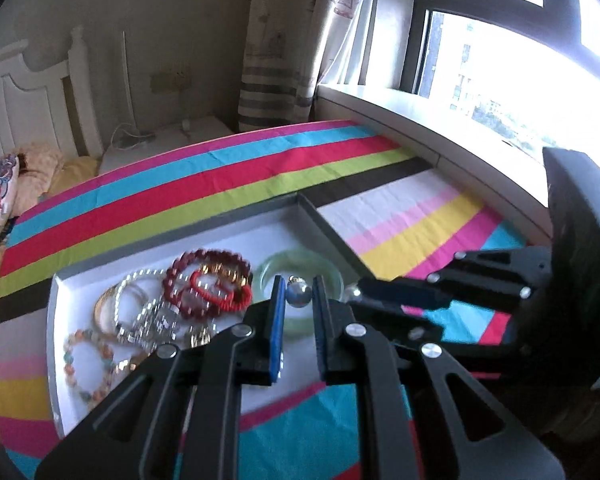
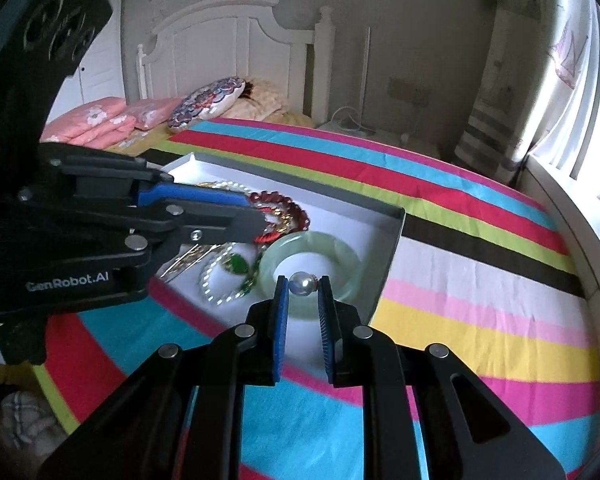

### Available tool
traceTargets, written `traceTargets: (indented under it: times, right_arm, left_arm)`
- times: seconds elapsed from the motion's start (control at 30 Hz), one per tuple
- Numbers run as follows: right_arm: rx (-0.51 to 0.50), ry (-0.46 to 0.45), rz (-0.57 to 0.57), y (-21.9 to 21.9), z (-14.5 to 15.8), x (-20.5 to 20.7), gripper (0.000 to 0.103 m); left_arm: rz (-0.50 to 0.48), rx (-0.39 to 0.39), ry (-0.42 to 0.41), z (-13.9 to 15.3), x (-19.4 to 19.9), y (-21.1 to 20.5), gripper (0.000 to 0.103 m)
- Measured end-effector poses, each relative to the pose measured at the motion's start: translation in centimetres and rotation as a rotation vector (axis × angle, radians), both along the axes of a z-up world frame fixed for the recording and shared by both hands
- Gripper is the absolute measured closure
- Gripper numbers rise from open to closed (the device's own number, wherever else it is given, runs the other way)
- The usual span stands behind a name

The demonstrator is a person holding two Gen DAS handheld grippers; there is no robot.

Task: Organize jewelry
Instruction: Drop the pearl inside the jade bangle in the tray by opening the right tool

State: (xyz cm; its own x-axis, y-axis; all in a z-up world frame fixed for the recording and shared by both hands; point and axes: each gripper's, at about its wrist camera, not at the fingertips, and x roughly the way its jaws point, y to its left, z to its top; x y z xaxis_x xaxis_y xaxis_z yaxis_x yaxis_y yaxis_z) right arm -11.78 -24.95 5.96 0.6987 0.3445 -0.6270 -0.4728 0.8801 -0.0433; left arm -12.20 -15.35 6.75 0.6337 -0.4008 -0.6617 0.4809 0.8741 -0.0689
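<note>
Grippers met over a white tray [image 1: 58, 344] (jewelry inside). Right gripper [image 2: 303, 286] pinched a silver bead [image 2: 302, 283]; left gripper [image 1: 296, 294] also pinched one [image 1: 299, 293].

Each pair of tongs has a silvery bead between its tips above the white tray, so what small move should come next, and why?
Probably lower the right tongs and release their pearl inside the white tray, beside the jade bangle. The pearl sits clamped between the tips just above the bangle, and the other jewelry already lies in that tray. The left tongs grip a similar bead.
</note>
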Motion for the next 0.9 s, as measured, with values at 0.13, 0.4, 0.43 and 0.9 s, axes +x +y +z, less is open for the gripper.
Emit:
traceTargets:
  times: [0.13, 0.4, 0.43, 0.9]
  right_arm:
    - [-0.006, 0.020, 0.003, 0.5, -0.4, 1.5, 0.087]
    - [-0.010, 0.066, -0.001, 1.1, -1.4, 3.2, 0.087]
    - [-0.004, 0.071, -0.005, 1.1, -1.5, 3.3, 0.087]
    - [0.022, 0.044, -0.071, 0.8, -0.7, 1.7, 0.029]
  left_arm:
    - [-0.005, 0.003, 0.028, -0.1, 2.0, -0.8, 0.090]
    - [0.016, -0.013, 0.093, -1.9, 4.5, -1.3, 0.090]
    - [0.018, -0.016, 0.094, -2.0, 4.6, -1.3, 0.089]
    - [0.191, 0.027, -0.104, -0.6, -0.1, 2.6, 0.002]
